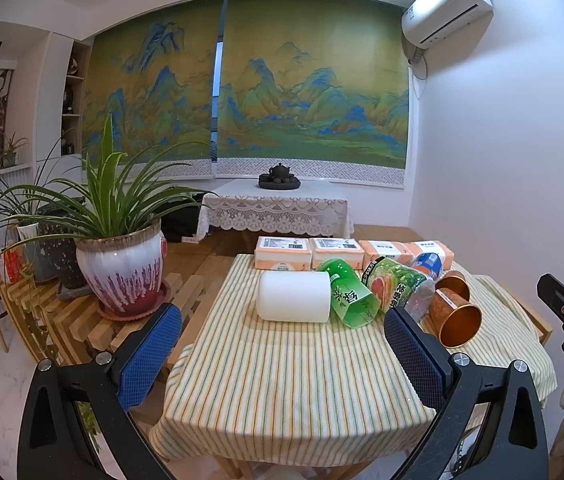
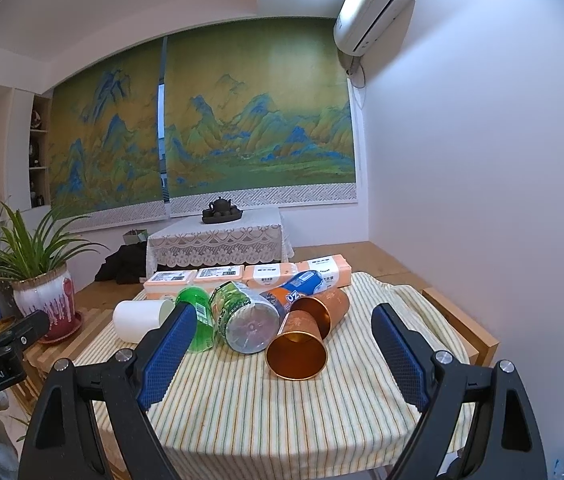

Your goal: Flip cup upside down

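Observation:
A white cup (image 1: 294, 297) lies on its side on the striped tablecloth (image 1: 282, 380); it also shows in the right wrist view (image 2: 137, 319). Two copper cups (image 2: 300, 346) (image 2: 328, 307) lie on their sides, mouths toward me; the nearer one shows in the left wrist view (image 1: 456, 322). My left gripper (image 1: 282, 348) is open and empty, above the near part of the table, short of the white cup. My right gripper (image 2: 284, 350) is open and empty, with the nearer copper cup between its fingers in view, still ahead of the tips.
Green bottles (image 2: 199, 320) (image 2: 241, 316) and a blue-orange bottle (image 2: 294, 290) lie between the cups. Orange tissue packs (image 1: 310, 254) line the table's far edge. A potted plant (image 1: 121, 268) stands on a slatted rack at left. A lace-covered table with a teapot (image 1: 279, 184) is behind.

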Action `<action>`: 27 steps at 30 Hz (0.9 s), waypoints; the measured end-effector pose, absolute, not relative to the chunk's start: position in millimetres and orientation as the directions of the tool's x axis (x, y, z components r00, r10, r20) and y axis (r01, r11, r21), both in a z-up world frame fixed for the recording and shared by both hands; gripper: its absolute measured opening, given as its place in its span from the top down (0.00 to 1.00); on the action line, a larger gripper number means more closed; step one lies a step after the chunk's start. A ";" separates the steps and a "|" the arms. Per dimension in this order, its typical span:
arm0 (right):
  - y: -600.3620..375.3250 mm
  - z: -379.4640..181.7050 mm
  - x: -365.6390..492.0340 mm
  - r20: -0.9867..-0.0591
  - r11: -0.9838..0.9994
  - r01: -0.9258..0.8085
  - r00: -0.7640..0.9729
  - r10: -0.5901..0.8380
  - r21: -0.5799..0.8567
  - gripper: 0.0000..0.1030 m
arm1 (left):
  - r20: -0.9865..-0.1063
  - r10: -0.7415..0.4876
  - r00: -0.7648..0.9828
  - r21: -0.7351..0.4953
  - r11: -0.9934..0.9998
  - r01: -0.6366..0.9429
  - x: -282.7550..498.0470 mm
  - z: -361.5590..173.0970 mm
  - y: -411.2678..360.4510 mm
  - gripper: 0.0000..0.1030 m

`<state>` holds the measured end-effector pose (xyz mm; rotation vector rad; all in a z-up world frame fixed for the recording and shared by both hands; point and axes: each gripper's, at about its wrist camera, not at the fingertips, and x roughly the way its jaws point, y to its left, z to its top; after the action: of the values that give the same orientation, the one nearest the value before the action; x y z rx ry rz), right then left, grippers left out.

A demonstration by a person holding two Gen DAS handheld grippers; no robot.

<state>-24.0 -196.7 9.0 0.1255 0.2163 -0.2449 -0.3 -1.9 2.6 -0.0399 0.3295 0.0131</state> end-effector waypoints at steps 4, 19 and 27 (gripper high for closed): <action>-198.0 9.3 -24.3 -0.225 0.962 0.255 0.947 -0.228 0.096 0.16 | -0.322 0.006 0.947 -0.037 0.999 -0.019 -0.2 3.1 -1.8 0.00; -199.8 10.6 -23.8 -0.230 0.962 0.255 0.946 -0.227 0.097 0.16 | -0.324 0.004 0.946 -0.041 0.999 -0.019 0.5 3.8 -2.3 0.00; -199.4 10.6 -23.9 -0.231 0.962 0.255 0.946 -0.227 0.099 0.16 | -0.324 0.006 0.946 -0.039 0.999 -0.020 0.9 3.6 -2.1 0.00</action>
<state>-23.9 -199.4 10.6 0.1283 0.2200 -0.2457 0.9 -2.1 3.6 -0.0423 0.3293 0.0134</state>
